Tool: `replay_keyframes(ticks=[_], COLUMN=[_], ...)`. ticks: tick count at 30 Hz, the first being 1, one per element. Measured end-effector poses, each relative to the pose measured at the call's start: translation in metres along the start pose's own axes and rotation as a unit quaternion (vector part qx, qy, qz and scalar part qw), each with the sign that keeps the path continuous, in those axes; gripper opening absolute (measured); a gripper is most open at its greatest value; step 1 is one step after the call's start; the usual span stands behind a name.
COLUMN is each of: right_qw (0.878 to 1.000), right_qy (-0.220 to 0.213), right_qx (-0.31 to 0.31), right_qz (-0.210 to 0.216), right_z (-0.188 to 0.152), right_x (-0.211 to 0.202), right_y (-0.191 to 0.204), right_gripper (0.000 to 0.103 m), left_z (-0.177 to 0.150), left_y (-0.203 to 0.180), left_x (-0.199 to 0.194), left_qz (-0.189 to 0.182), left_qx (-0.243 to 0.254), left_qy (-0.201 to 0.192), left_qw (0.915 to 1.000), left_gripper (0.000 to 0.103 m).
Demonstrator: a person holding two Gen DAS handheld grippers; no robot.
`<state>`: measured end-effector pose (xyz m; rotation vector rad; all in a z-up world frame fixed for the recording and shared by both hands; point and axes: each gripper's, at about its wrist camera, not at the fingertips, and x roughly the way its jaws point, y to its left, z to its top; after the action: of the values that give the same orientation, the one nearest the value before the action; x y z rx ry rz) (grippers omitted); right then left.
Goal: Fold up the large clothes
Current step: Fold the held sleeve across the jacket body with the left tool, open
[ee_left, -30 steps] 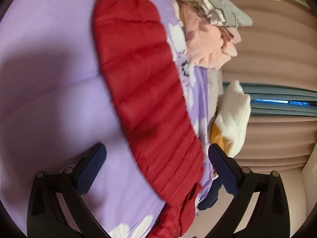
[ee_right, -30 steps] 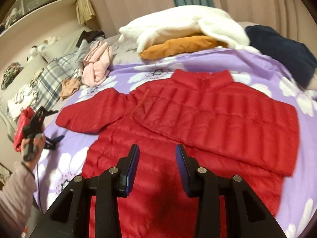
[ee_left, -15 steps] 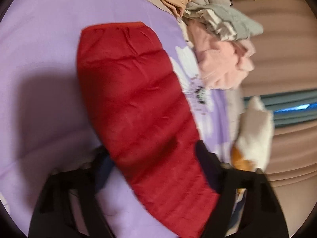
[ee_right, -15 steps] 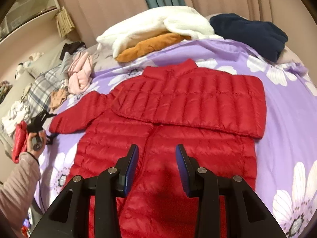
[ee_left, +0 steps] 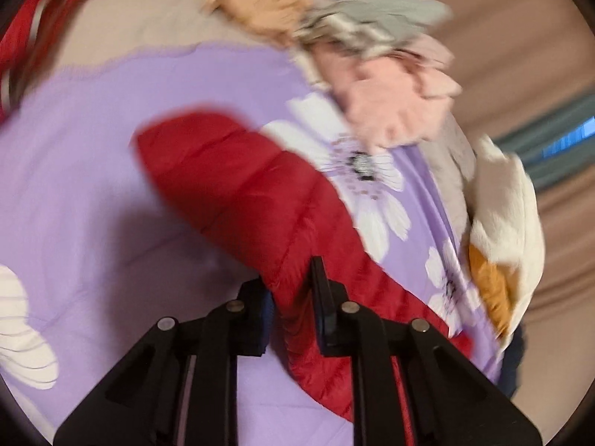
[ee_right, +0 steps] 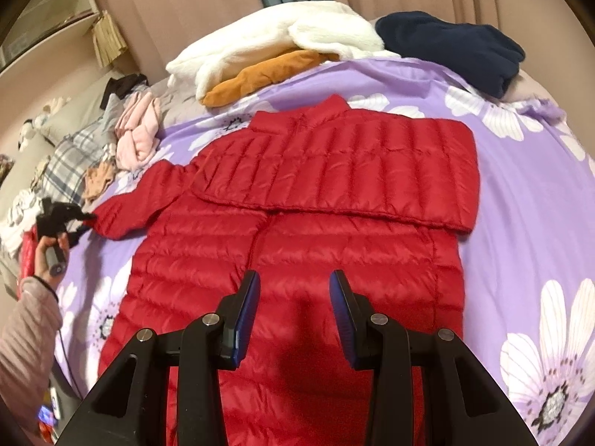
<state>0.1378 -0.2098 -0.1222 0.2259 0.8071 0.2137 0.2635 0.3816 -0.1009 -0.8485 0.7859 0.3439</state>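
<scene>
Jacket: a red quilted puffer jacket (ee_right: 297, 245) lay front-up across the middle of the bed, its collar toward the far edge and its hem toward the near edge.
Folded sleeve: one sleeve (ee_right: 353, 171) was laid flat across the chest, reaching from the right edge of the jacket to past the collar.
Loose sleeve: the other sleeve (ee_left: 245, 200) stretched out toward the left edge of the bed, its cuff near the left tongs in the right wrist view.
Left tongs: the left tongs (ee_left: 292, 297) had just been closing and were pinching the loose sleeve, with red fabric bunched between the pads; this view was blurred.
Left hand: a hand (ee_right: 52, 249) in a pale ribbed sleeve gripped the handle at the left edge of the bed.
Right tongs: the right tongs (ee_right: 293, 312) hung over the lower front of the jacket, its blue pads partly spread with nothing between them.
Bed: a lilac cover (ee_right: 528, 200) printed with large white flowers carried everything.
Far edge: a white fleece (ee_right: 282, 37) lay over an orange garment (ee_right: 260, 74), with a navy garment (ee_right: 453, 48) beside them near the far right corner.
Far left corner: a pink garment (ee_right: 137, 133), a plaid cloth (ee_right: 70, 163) and other crumpled clothes were heaped together.
Writing: no brand, label or lettering could be read on anything.
</scene>
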Motion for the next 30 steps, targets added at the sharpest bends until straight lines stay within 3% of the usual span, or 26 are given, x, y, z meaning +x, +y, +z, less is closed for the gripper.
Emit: replay_keyframes(ticks=[3, 6, 9, 10, 11, 15, 16, 19, 21, 24, 26, 28, 30], right_qw=[1.000, 1.000, 1.000, 0.999, 0.999, 0.999, 0.998, 0.998, 0.996, 0.993, 0.990, 0.988, 0.986], right_qy=[0.002, 0.001, 0.000, -0.001, -0.001, -0.005, -0.006, -0.010, -0.012, -0.009, -0.004, 0.000, 0.001], right_qx=[0.007, 0.016, 0.027, 0.032, 0.035, 0.052, 0.055, 0.069, 0.084, 0.115, 0.136, 0.151, 0.157], right_qz=[0.003, 0.008, 0.010, 0.011, 0.012, 0.011, 0.010, 0.009, 0.010, 0.019, 0.030, 0.043, 0.062], right_z=[-0.004, -0.009, -0.014, -0.016, -0.017, -0.023, -0.024, -0.029, -0.031, -0.034, -0.035, -0.033, -0.027], right_x=[-0.003, -0.008, -0.013, -0.014, -0.016, -0.022, -0.023, -0.027, -0.028, -0.025, -0.021, -0.015, -0.010], right_y=[-0.004, -0.007, -0.012, -0.015, -0.016, -0.026, -0.028, -0.035, -0.042, -0.057, -0.064, -0.068, -0.066], right_gripper=[0.039, 0.039, 0.039, 0.039, 0.039, 0.039, 0.039, 0.039, 0.040, 0.040, 0.042, 0.047, 0.047], left_z=[-0.014, -0.041, -0.087, -0.111, -0.125, -0.202, -0.230, -0.286, -0.314, -0.337, -0.344, -0.349, -0.353], left_y=[-0.048, -0.101, -0.152, -0.172, -0.181, -0.219, -0.227, -0.236, -0.237, -0.233, -0.225, -0.216, -0.205], left_x=[-0.024, -0.047, -0.067, -0.072, -0.074, -0.070, -0.066, -0.049, -0.038, -0.024, -0.018, -0.016, -0.021], left_qz=[0.028, 0.034, 0.030, 0.019, 0.011, -0.023, -0.025, -0.026, -0.031, -0.038, -0.048, -0.058, -0.065], left_qx=[0.099, 0.204, 0.320, 0.366, 0.389, 0.491, 0.526, 0.594, 0.621, 0.636, 0.628, 0.613, 0.598], left_qy=[-0.037, -0.076, -0.115, -0.124, -0.126, -0.112, -0.111, -0.095, -0.074, -0.036, 0.003, 0.038, 0.053], left_qw=[0.9940, 0.9755, 0.9400, 0.9222, 0.9127, 0.8639, 0.8430, 0.7985, 0.7796, 0.7702, 0.7763, 0.7868, 0.7972], left_gripper=[0.016, 0.016, 0.016, 0.016, 0.017, 0.019, 0.019, 0.019, 0.019, 0.022, 0.024, 0.034, 0.057])
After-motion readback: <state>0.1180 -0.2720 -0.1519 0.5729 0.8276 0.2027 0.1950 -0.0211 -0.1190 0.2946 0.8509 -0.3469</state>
